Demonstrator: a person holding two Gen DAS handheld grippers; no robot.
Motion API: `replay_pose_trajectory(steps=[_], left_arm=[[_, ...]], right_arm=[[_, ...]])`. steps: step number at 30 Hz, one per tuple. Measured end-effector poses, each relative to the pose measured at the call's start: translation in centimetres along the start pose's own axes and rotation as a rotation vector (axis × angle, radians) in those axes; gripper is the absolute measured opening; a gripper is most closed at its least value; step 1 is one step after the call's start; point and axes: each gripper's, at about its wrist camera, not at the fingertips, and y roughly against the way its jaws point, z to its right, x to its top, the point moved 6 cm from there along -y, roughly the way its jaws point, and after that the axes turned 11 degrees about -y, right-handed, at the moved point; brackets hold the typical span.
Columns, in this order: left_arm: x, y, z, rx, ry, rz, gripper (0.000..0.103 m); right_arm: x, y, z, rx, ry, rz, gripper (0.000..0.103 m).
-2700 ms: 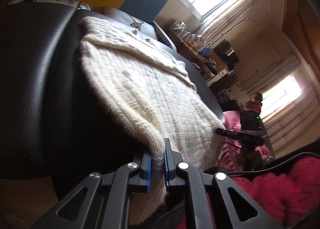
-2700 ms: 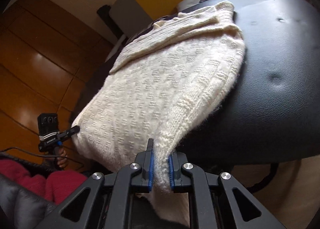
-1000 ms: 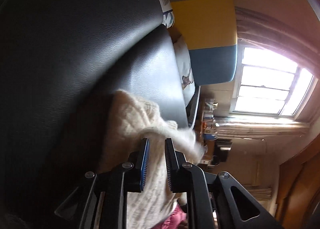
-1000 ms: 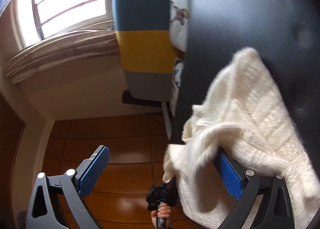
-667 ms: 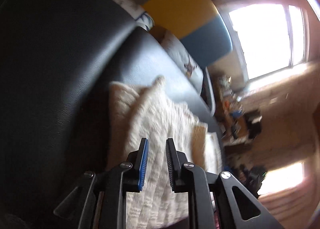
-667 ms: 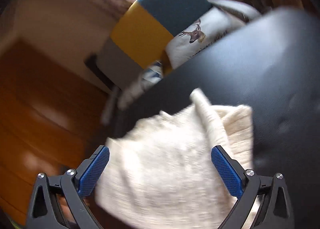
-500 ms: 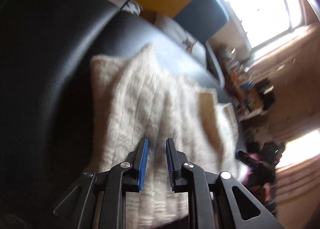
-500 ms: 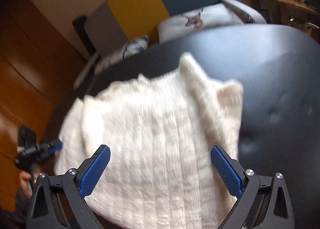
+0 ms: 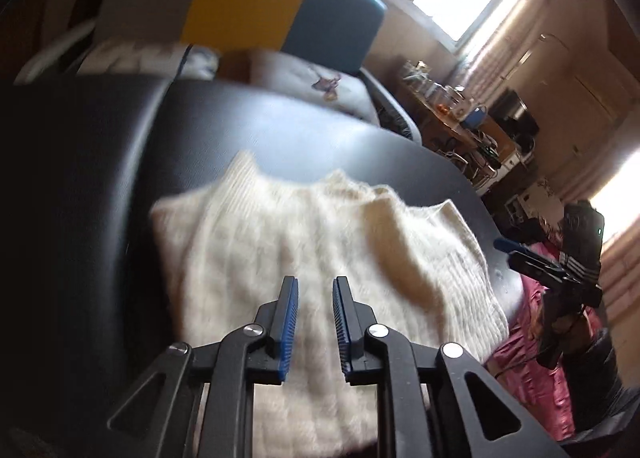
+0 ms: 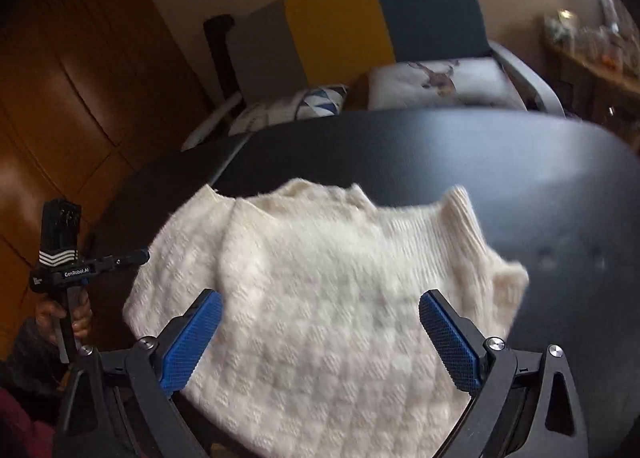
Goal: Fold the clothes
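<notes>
Both grippers hang above the cream sweater (image 9: 304, 258) folded on the black seat (image 9: 100, 178): left gripper (image 9: 316, 286) narrowly parted and just been widening, nothing between; right gripper (image 10: 320, 310) spread wide, empty

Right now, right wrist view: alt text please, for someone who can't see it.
A cream knitted sweater, folded over, lies on a black padded surface, seen between the wide-open blue pads of the right gripper, which holds nothing. At far left a hand holds the left gripper; behind stand a grey, yellow and blue chair and cushions.
</notes>
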Motion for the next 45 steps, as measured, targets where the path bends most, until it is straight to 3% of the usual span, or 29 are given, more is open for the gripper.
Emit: replay_pose_trajectory(steps=[3, 5, 6, 9, 13, 14, 17, 18, 21, 23, 26, 28, 29, 32, 37, 39, 41, 42, 45], left_arm=[[2.6, -2.4, 1.3, 0.027, -0.093, -0.018, 0.017], [2.5, -4.0, 0.9, 0.069, -0.164, -0.089, 0.017], [2.5, -4.9, 0.8, 0.100, -0.179, -0.118, 0.017], [1.6, -7.6, 0.5, 0.102, -0.197, -0.196, 0.017], [0.1, -8.0, 1.1, 0.096, -0.262, -0.188, 0.015], [-0.2, -7.8, 1.4, 0.097, -0.277, -0.185, 0.005], [-0.1, -6.0, 1.9, 0.082, -0.247, -0.115, 0.003], [0.4, -5.0, 2.1, 0.062, -0.218, -0.069, 0.002], [3.1, -2.1, 2.0, 0.033, -0.147, 0.090, 0.002], [4.6, -2.5, 1.5, 0.106, -0.150, 0.129, 0.002], [4.7, -6.6, -0.3, 0.198, -0.133, 0.060, 0.003], [3.5, -9.8, -1.9, 0.222, -0.092, -0.035, 0.003], [3.1, -10.0, -2.0, 0.218, -0.089, -0.025, 0.003], [2.6, -9.1, -1.8, 0.200, -0.084, -0.013, 0.005], [2.5, -3.8, -1.3, 0.164, -0.097, 0.092, 0.010], [2.3, -2.5, -1.1, 0.168, -0.138, 0.109, 0.013], [2.1, -1.9, -1.1, 0.187, -0.185, 0.100, 0.013], [1.6, -2.4, -1.4, 0.197, -0.184, 0.068, 0.013], [-0.5, -4.5, -3.1, 0.224, -0.148, -0.025, 0.015]], right_arm=[[1.5, -4.1, -3.0, -0.057, 0.132, -0.032, 0.091], [1.3, -7.2, -2.8, -0.117, 0.176, -0.094, 0.050], [1.1, -8.7, -2.7, -0.144, 0.194, -0.124, 0.042], [0.1, -10.8, -0.9, -0.169, 0.158, -0.177, 0.046], [-0.5, -10.9, 0.2, -0.163, 0.125, -0.166, 0.045], [-0.6, -10.8, 0.1, -0.161, 0.130, -0.159, 0.038], [-0.9, -10.2, -1.0, -0.141, 0.152, -0.155, 0.010], [-0.7, -9.7, -1.3, -0.134, 0.153, -0.146, 0.007], [1.3, -7.4, -2.0, -0.132, 0.154, -0.050, 0.007], [2.6, -6.6, -1.8, -0.149, 0.136, 0.003, 0.007], [2.7, -8.4, -0.1, -0.250, 0.130, -0.003, 0.007], [1.5, -10.9, 1.3, -0.296, 0.100, -0.063, 0.008], [1.0, -12.1, 2.0, -0.316, 0.084, -0.088, 0.011], [0.7, -12.1, 2.4, -0.293, 0.039, -0.036, 0.012], [1.3, -11.1, 2.9, -0.215, -0.038, -0.034, 0.017], [1.7, -9.4, 2.7, -0.194, -0.071, -0.005, 0.028], [2.0, -7.6, 2.0, -0.165, -0.064, 0.035, 0.062], [2.0, -6.8, 1.7, -0.153, -0.055, 0.048, 0.068], [0.8, -6.3, 2.1, -0.162, -0.062, -0.006, 0.068]])
